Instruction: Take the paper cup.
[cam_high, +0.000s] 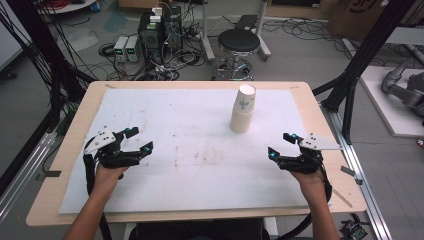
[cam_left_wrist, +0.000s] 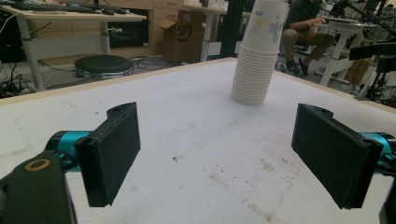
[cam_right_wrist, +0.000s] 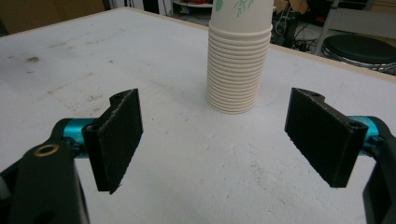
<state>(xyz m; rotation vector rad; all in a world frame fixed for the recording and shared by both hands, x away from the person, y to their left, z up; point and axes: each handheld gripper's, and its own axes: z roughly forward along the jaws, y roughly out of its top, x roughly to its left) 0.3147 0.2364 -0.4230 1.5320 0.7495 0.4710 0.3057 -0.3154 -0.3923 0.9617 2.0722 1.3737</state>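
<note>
Cup stack (cam_high: 243, 114) at 1 o'clock: cream-white, ribbed rims, top cup with green-blue leaf print. Worktop (cam_high: 305, 95): pale wood edge under white sheet (cam_high: 190, 130) with brown stains at centre. Left tongs (cam_high: 135, 139) at 8 o'clock, right tongs (cam_high: 280, 144) at 4 o'clock: black pads, teal fittings, grey plates. Stool (cam_high: 239, 41) at 12 o'clock: black seat.

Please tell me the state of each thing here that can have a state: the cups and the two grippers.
cup stack: upright on the white mat, nested, untouched.
left gripper: open, empty, low over the mat.
right gripper: open, empty, apart from the stack.
</note>
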